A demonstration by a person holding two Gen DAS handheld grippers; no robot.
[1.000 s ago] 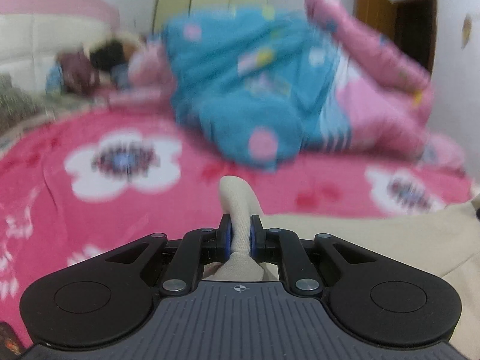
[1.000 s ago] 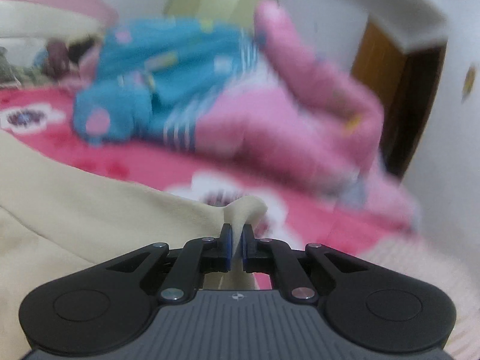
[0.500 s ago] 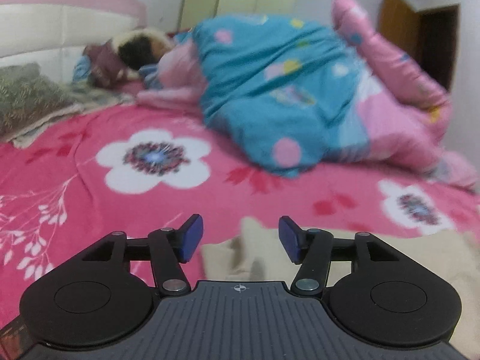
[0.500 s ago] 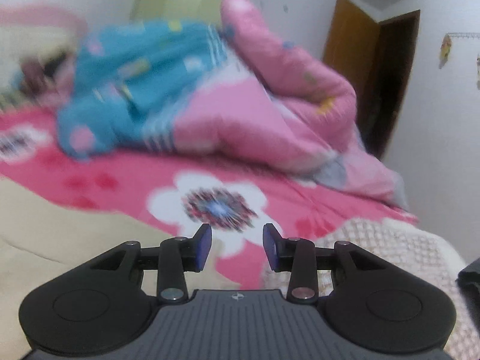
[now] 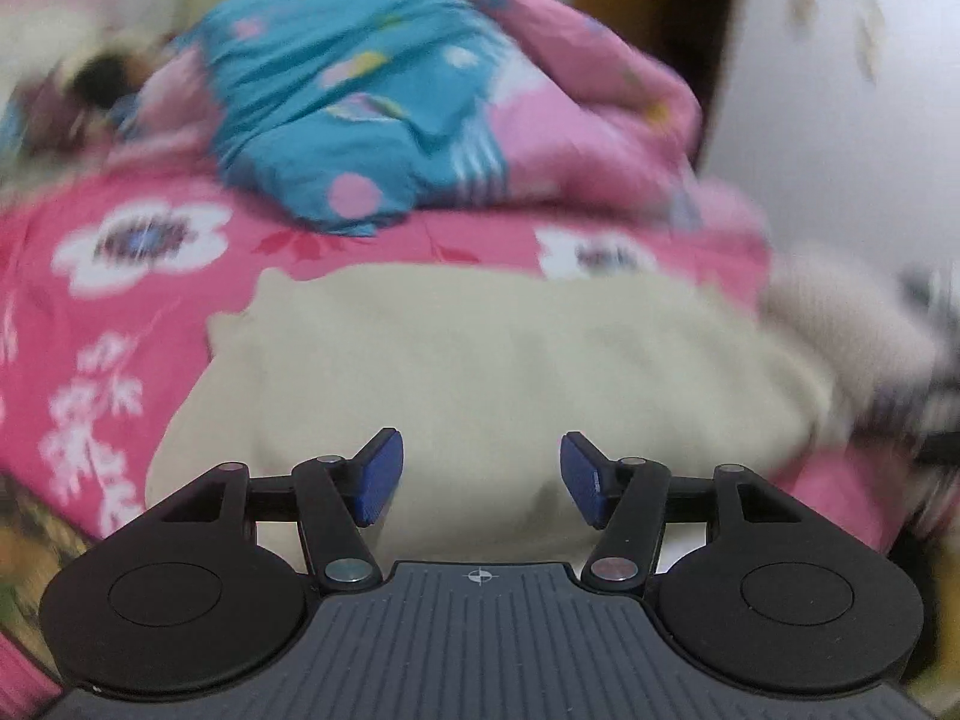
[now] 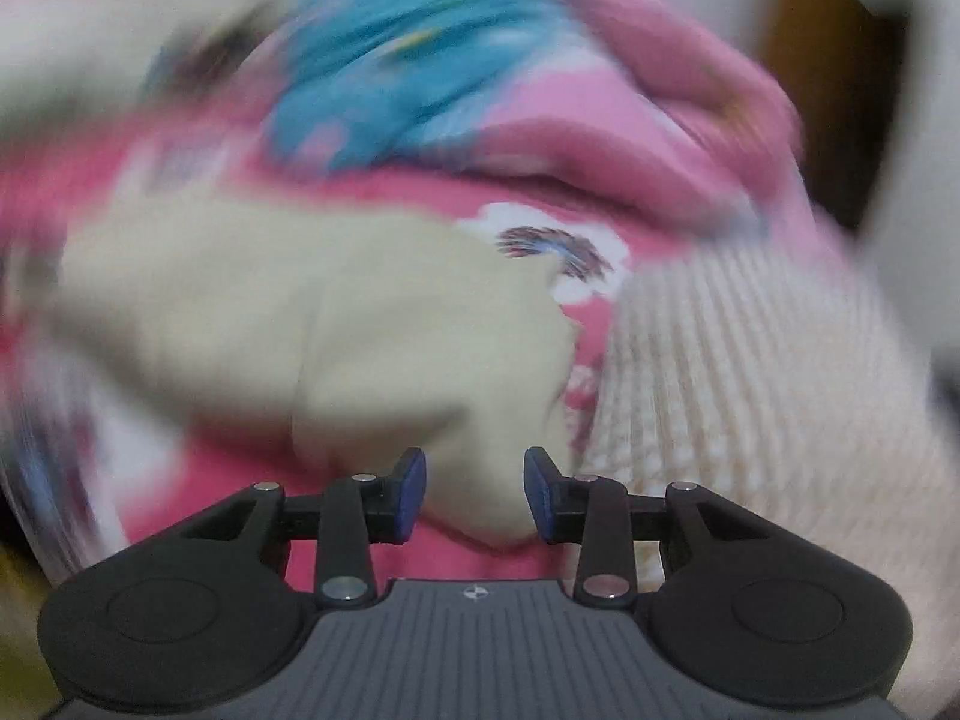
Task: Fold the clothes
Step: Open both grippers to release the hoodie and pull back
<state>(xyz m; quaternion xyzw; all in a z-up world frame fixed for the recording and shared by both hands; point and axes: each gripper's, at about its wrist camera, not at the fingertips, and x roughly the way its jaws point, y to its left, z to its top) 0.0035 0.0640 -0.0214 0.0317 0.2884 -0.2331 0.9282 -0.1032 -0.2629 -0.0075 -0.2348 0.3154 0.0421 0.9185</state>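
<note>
Cream garment (image 5: 492,360) flat on pink bedsheet (image 5: 120,312). Left gripper (image 5: 481,474) and right gripper (image 6: 475,492) gaping above it, gripping nothing.

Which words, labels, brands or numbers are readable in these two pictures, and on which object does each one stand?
None: no readable text in either view.
Left claw: only a small crosshair mark on its grey body, no letters.
Right claw: the same mark, blurred.
Bedsheet, quilt, cream garment, knit: patterns only, much blurred.
</note>
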